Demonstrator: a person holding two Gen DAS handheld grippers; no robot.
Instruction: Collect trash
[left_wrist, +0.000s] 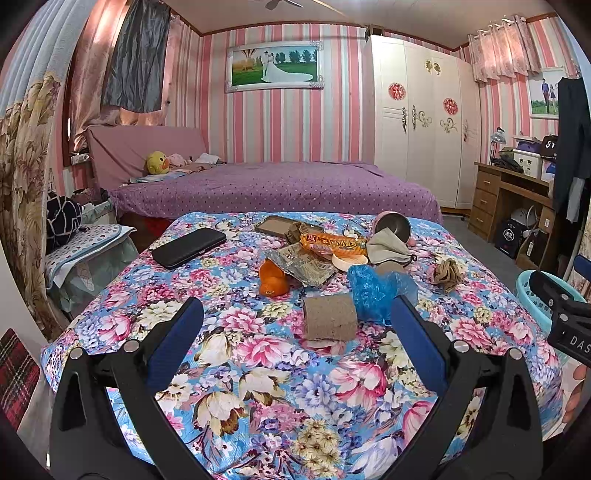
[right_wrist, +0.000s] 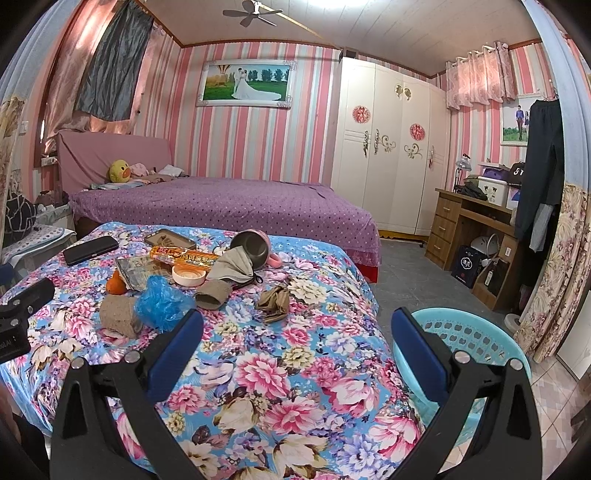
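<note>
Beside the floral-covered table (right_wrist: 295, 369), off its right edge, a turquoise basket (right_wrist: 476, 339) is sitting, seemingly empty though partly hidden. Both the left gripper (left_wrist: 297, 325) and the right gripper (right_wrist: 297, 332) are hovering wide open, gripping nothing. Past bare cloth, a brown paper roll (left_wrist: 330, 317) and blue plastic bag (left_wrist: 373, 291) are lying touching; farther in, an orange peel (left_wrist: 272, 279), wrappers (left_wrist: 332, 243) and a tipped pink cup (right_wrist: 255, 249) are crowding together.

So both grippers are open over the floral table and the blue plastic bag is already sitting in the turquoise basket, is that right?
Not quite. The blue plastic bag is not in the turquoise basket; it lies on the floral tablecloth beside the brown paper roll, as the right wrist view shows. Both the left gripper and the right gripper are open.
</note>
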